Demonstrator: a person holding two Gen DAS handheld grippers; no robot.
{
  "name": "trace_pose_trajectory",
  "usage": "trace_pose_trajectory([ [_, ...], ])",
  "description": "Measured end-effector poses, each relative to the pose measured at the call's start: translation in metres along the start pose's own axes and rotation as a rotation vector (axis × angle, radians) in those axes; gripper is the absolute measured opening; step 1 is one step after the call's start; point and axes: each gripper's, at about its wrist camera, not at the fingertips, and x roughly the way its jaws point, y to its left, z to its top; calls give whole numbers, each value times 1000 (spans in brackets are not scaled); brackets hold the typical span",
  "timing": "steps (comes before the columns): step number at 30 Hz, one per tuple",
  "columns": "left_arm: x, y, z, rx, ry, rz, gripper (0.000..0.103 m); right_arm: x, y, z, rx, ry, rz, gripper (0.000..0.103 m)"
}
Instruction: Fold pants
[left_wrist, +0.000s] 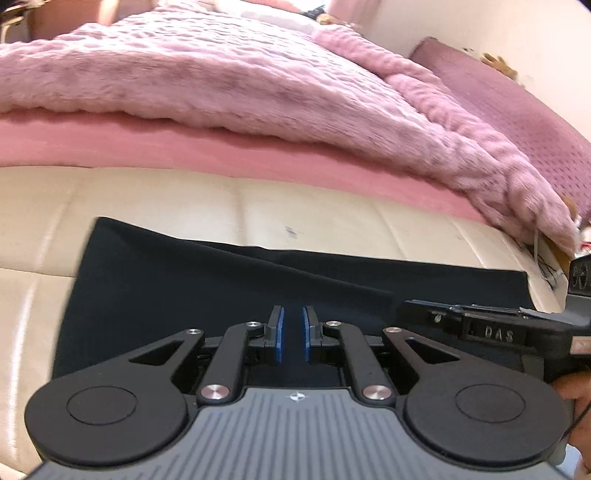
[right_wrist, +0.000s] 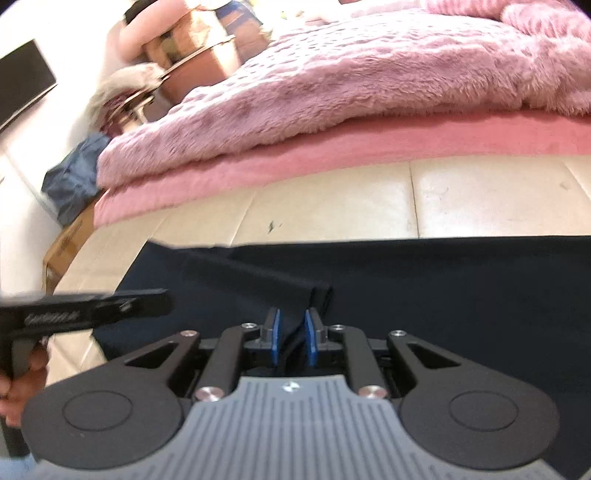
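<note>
Grippers, left (left_wrist: 291, 338) and right (right_wrist: 291, 338), tilt down side by side over dark pants (left_wrist: 221, 280) on the bed (left_wrist: 258, 199), jaws narrowly parted, gripping nothing.

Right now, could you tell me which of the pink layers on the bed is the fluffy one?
The fluffy one is the mauve-pink plush blanket lying on top. The flat, smoother pink sheet sits beneath it, bordering the cream mattress edge.

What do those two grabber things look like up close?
Both look alike. The left gripper and right gripper each have two short black fingers lined with blue pads, black linkage arms with silver screws, two round black discs, and a ribbed grey body bearing a small white emblem. From the side, the right gripper's black body shows raised letters.
</note>
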Motion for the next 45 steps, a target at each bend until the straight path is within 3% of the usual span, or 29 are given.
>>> trace_pose_trajectory([
  [7, 3, 22, -2, -29, 4, 36, 10, 29, -3, 8, 33, 16, -25, 10],
  [8, 3, 25, -2, -32, 4, 40, 10, 31, -3, 8, 32, 16, -28, 0],
  [14, 5, 26, -1, -1, -2, 73, 10, 12, 6, 12, -17, -60, -31, 0],
  [17, 16, 22, -1, 53, 26, 97, 10, 17, 7, 19, -46, -26, -75, 0],
  [21, 26, 22, -8, 51, 56, 92, 10, 31, 6, 14, -60, 14, -104, 0],
  [24, 28, 20, -11, 58, 50, 96, 10, 28, 1, 12, -10, 6, -104, 2],
  [28, 27, 21, -13, 46, 44, 86, 10, 5, -9, 6, 95, -11, -49, 24],
  [34, 28, 22, -14, 41, 40, 85, 10, -1, -15, -23, 305, 64, 24, 24],
  [37, 28, 22, -14, 38, 42, 81, 10, 2, -16, -34, 363, 43, 40, 23],
  [39, 29, 24, -14, 31, 42, 78, 10, 6, -14, -35, 386, 37, 53, 22],
  [41, 29, 24, -14, 28, 42, 77, 10, 9, -11, -35, 384, 33, 46, 5],
  [42, 29, 24, -14, 31, 41, 79, 10, 12, -10, -33, 386, 37, 45, 1],
  [45, 26, 21, -12, 39, 39, 86, 10, 13, -9, -32, 405, 22, 47, 0],
])
